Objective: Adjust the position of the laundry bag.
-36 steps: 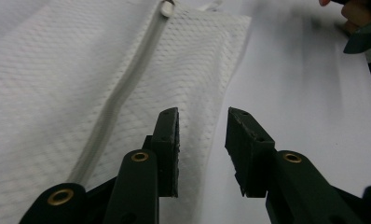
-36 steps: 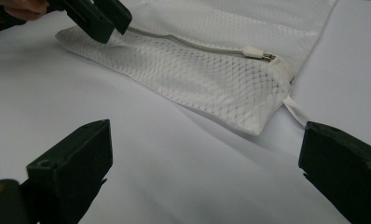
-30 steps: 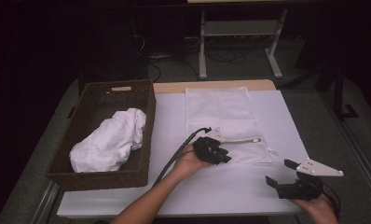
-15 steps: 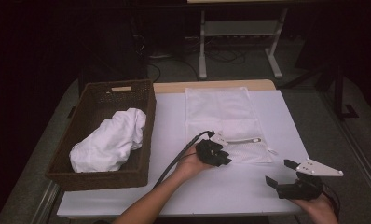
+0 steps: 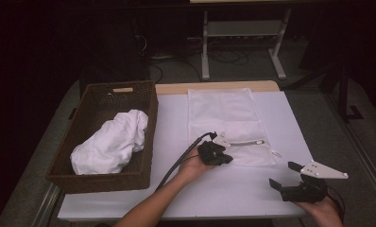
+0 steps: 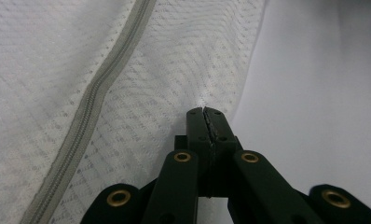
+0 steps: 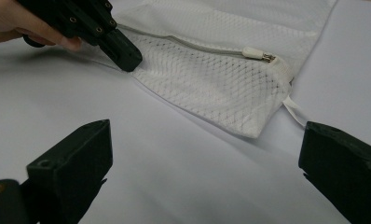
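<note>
Mesh bag point(image 5: 228, 125) flat, long axis running away, zipper point(image 5: 243, 142) crosswise

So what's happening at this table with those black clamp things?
A person holds a black two-jaw gripper in each hand. The left gripper has just closed its jaws, pinching the near edge of a white mesh zip bag lying flat on the white table. The right gripper waits open nearby. A brown wicker basket holds a crumpled white cloth.
</note>
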`<state>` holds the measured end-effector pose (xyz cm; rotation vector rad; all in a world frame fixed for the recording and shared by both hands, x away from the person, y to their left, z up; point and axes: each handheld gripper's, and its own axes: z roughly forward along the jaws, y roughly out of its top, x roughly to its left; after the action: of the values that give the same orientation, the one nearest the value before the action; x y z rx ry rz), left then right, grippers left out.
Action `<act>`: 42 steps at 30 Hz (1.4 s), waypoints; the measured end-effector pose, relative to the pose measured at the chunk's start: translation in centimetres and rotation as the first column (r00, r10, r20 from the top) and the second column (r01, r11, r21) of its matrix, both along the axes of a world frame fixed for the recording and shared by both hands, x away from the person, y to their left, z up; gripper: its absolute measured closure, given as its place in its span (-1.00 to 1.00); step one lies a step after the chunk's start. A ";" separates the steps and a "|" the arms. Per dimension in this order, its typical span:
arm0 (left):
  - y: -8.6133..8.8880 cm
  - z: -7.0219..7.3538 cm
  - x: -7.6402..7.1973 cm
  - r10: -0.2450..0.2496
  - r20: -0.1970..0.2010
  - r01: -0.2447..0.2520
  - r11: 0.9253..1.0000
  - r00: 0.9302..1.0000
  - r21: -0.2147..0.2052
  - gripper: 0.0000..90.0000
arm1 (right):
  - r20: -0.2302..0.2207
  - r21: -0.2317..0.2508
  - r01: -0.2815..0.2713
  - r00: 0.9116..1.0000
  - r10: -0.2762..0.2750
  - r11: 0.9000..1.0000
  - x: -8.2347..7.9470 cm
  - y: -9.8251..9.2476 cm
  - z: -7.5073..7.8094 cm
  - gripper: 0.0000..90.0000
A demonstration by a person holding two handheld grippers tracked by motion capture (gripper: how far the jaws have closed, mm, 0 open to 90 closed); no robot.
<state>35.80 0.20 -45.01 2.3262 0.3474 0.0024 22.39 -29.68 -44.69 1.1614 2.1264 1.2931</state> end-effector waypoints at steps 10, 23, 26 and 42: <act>0.4 0.3 -0.4 -0.008 -0.047 0.006 0.999 0.999 -0.032 1.00 | -0.002 0.001 0.001 1.000 -0.001 1.000 0.0 0.0 0.0 -0.95; 1.4 0.2 -1.3 -0.011 -0.076 0.007 0.999 0.997 -0.052 1.00 | -0.002 0.003 0.003 1.000 -0.003 1.000 0.0 -0.1 0.0 -0.95; 1.8 0.3 -1.7 -0.022 -0.073 0.018 0.998 0.997 -0.057 1.00 | -0.003 0.001 0.005 1.000 -0.005 1.000 0.0 -0.1 0.0 -0.95; 2.9 0.7 -3.7 -0.034 -0.090 0.027 0.996 0.995 -0.081 1.00 | -0.005 -0.009 0.002 1.000 -0.002 1.000 0.0 0.0 -0.1 -0.95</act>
<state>32.14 3.08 -44.26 2.2564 0.3515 -0.1310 22.40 -29.64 -44.80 1.1645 2.1318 1.2801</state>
